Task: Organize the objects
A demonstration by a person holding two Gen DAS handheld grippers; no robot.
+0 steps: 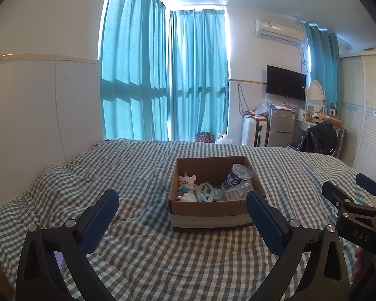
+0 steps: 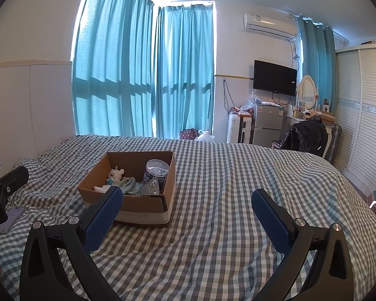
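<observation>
Nearest, the left gripper [image 1: 182,209] hangs over the checked bedspread [image 1: 143,258] with its blue-padded jaws spread wide and nothing between them. The right gripper [image 2: 187,209] hovers the same way to its right, jaws wide apart and empty; in the left view its tips show at the right edge.

A purple phone [image 2: 8,219] lies flat on the bedspread at the left, near the left gripper.

Just ahead, a cardboard box [image 1: 208,212] sits on the bed, open at the top, straight in front of the left gripper and left of the right one. Inside, a white bear toy [image 1: 186,181] stands at the left, a pale blue tangled thing [image 1: 208,193] lies in the middle, and a can [image 1: 235,176] leans at the right with a clear plastic piece [image 1: 239,191] before it.

Beyond the bed, teal curtains [image 1: 163,75] cover the window, and a TV [image 1: 285,82] hangs above a small fridge [image 1: 281,123].
</observation>
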